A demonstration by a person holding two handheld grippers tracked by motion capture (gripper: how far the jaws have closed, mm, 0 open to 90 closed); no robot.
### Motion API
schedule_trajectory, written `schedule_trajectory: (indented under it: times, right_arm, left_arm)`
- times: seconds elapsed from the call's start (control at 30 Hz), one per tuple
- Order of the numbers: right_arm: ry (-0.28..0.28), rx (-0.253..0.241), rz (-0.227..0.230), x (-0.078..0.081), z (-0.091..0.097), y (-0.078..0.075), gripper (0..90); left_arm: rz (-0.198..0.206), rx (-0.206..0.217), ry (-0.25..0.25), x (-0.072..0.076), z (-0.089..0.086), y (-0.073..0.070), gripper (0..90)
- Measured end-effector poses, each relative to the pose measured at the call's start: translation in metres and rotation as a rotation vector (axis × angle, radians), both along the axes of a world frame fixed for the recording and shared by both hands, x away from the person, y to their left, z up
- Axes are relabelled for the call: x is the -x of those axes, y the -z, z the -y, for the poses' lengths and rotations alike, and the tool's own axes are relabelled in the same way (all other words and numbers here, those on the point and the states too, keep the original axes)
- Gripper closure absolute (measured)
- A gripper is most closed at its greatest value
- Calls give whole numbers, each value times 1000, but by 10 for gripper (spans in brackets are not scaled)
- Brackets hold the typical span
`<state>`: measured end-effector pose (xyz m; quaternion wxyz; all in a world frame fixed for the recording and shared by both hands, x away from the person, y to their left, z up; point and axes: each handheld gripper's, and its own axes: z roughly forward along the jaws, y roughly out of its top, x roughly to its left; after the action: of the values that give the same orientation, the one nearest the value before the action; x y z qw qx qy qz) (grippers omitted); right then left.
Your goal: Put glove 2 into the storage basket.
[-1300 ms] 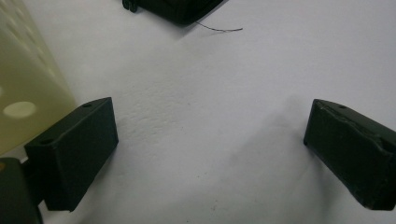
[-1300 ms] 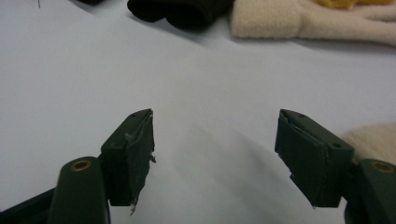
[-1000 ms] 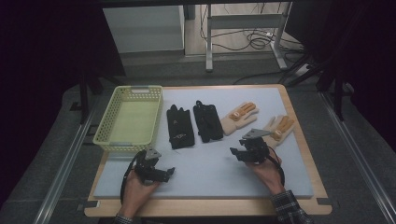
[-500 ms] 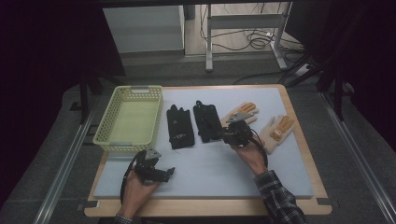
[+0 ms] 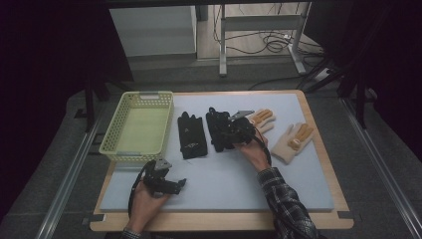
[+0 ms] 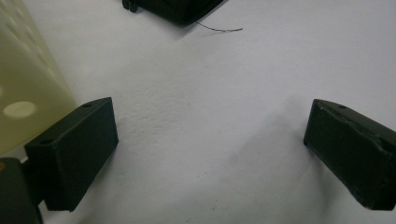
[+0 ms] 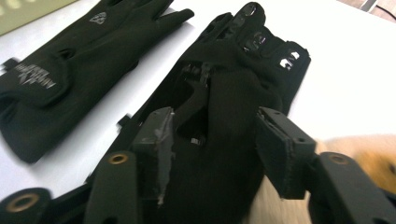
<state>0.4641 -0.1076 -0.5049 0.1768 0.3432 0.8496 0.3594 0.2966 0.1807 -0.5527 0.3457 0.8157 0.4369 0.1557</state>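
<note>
Right gripper (image 5: 230, 130) over the right-hand black glove (image 5: 219, 130) of the dark pair, near the middle of the pale blue mat (image 5: 298, 184). In the right gripper view the jaws straddle a raised fold of that glove (image 7: 233, 107); they have just been opening, stand about half apart, and the pads show no clear squeeze on the cloth (contact on the left pad cannot be ruled out, the frame is blurred there). Glove lies flat on the mat otherwise, fingers pointing away from the person.

Second black glove (image 5: 191, 135) just beside it on the left, apart from it, between it and the yellow basket (image 5: 113, 147). Two tan gloves to the right: one (image 5: 261, 119) touching or just behind the right gripper, the other (image 5: 293, 142) well apart towards the mat's right edge.

Left gripper (image 5: 166, 184) at the near left of the mat, close to the basket's front corner. In the left gripper view its jaws are spread wide with bare mat between them, holding nothing.
</note>
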Motion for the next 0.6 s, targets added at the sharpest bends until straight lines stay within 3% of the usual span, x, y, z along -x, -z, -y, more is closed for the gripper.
schedule_trajectory:
  times: [0.27, 0.4, 0.5, 0.57, 0.6]
  right_arm:
    - [32, 28, 2, -22, -19, 14, 334]
    - [40, 86, 14, -29, -26, 22, 345]
    - [54, 57, -35, -32, -28, 22, 466]
    - [61, 58, -38, -29, -30, 21, 699]
    - [61, 58, -38, -29, -30, 21, 699]
  left_arm:
    - [0, 0, 0, 0, 0, 0, 30]
    - [0, -1, 0, 0, 0, 0, 31]
    - [1, 0, 0, 0, 0, 0, 31]
    - [1, -1, 0, 0, 0, 0, 30]
    - [1, -1, 0, 0, 0, 0, 30]
